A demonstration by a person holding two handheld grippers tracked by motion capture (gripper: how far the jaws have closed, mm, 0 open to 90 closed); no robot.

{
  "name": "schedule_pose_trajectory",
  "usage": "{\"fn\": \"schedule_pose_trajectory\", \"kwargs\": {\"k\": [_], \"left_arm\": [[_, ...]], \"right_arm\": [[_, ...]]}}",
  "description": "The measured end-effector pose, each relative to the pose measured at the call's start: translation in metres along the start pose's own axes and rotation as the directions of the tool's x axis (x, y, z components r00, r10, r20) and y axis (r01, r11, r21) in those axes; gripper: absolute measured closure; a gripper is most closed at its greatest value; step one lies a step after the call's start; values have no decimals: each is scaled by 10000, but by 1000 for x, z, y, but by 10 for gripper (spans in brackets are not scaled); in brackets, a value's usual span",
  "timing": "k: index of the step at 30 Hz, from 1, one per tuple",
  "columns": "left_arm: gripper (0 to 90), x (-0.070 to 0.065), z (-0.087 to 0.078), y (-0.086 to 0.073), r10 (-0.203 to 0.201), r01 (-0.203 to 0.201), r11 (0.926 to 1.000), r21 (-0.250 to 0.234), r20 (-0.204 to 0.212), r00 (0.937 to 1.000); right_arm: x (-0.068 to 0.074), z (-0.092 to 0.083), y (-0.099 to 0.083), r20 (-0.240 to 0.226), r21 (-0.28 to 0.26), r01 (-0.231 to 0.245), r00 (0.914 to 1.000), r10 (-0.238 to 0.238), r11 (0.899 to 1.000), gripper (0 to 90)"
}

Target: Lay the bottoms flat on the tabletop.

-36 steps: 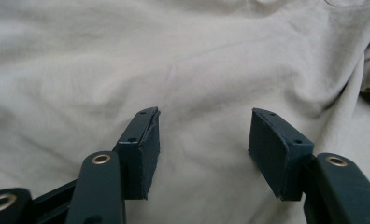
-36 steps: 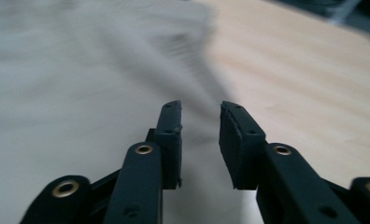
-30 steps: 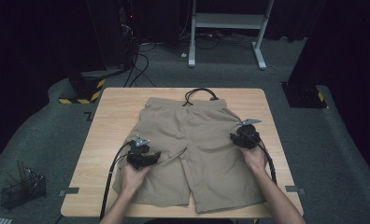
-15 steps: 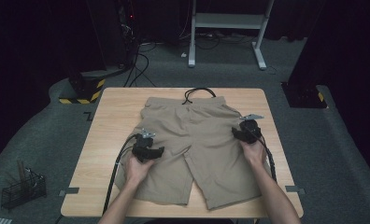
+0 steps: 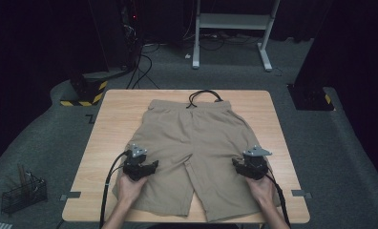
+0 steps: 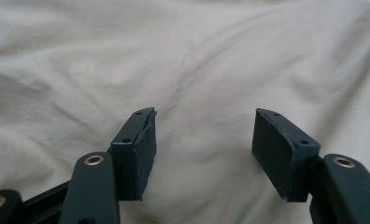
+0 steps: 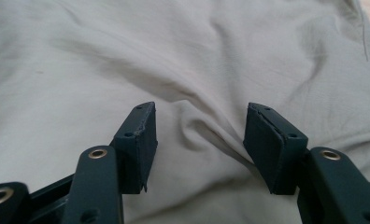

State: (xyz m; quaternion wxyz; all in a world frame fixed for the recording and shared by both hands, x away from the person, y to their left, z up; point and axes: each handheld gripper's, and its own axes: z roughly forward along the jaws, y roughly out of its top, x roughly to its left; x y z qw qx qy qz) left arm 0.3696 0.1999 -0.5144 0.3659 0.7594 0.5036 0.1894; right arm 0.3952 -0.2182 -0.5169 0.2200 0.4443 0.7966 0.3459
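Shorts (image 5: 196,143) fabric beneath both grippers' parted jaws, unpinched.

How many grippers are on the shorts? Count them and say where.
2: the left gripper over the shorts' left leg, the right gripper over the right leg, both open.

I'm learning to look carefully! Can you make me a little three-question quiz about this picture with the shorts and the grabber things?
1. True or false: the shorts lie flat on the wooden table.
2. The left gripper has its jaws: A) apart B) pressed together.
3. What black thing lies at the waistband?

Key:
1. True.
2. A. The right gripper is open too, over a fabric fold.
3. The drawstring.
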Motion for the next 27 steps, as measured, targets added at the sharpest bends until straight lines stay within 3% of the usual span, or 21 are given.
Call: {"fn": "schedule_pose_trajectory", "kwargs": {"k": [2,4,7,12,27], "left_arm": [[393,-1,1,-6,-10,11,10000,-59,8,10000],[381,0,2,-11,-128,129,9998,-136,89,9999],[384,-1,1,-13,42,-45,9999,-124,-178,9998],[368,-8,1,-16,539,-547,9985,-78,-768,9956],[336,-7,1,-16,411,-417,9991,-67,-802,9959]], "right_arm": [[4,-6,-4,-43,-164,-172,9998,171,9997,412],[6,-7,-9,-308,34,-578,9979,579,9983,394],[11,-6,-12,-20,237,-308,9995,309,9992,379],[11,-6,-12,-29,285,-370,9993,371,9989,362],[11,-6,-12,-77,299,-375,9993,377,9989,351]]}}
